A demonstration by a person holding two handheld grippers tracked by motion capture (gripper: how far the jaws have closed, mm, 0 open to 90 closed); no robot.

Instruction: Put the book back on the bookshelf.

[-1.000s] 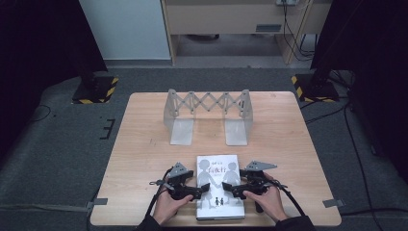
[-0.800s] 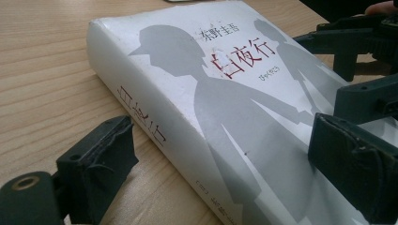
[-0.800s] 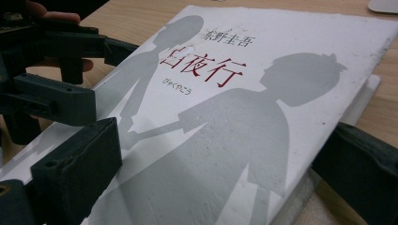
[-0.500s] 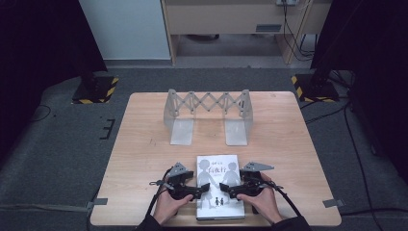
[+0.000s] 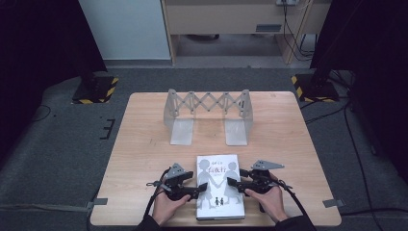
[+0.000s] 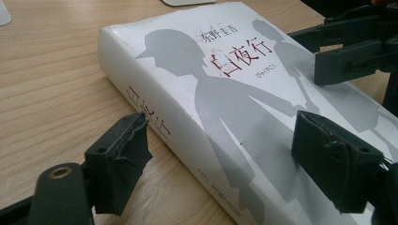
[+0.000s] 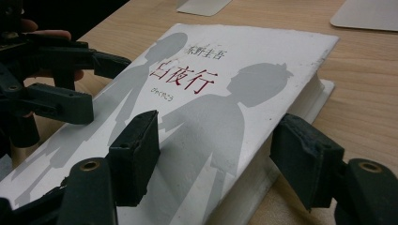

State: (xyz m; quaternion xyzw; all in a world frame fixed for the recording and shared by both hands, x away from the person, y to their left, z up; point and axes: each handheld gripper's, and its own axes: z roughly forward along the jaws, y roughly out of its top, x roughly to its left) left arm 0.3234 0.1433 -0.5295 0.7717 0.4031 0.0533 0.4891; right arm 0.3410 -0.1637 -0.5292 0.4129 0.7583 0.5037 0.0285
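One white hardcover book (image 5: 219, 186) lies flat at the lower middle of the high view, near the front edge of the wooden table (image 5: 144, 144), its cover showing two grey silhouettes of children and red characters. Nothing on the table holds anything else; the one other thing is a single grey folding book rack (image 5: 208, 113) with a scissor lattice and two flat feet, standing in the upper middle of the tabletop, well apart from the book.

Two hands enter from the bottom edge, one on each side of the book. The left gripper (image 5: 195, 191) points rightward at the book's spine side; the right gripper (image 5: 234, 185) points leftward at the page side.

In the left gripper view its jaws have just been closing and straddle the spine edge, one pad (image 6: 123, 159) low beside the spine, the other over the cover, neither pressing. In the right gripper view the right gripper (image 7: 213, 150) has also just been closing: one pad (image 7: 136, 152) sits over the cover, the other beside the lifted cover's edge, both clear of the book.
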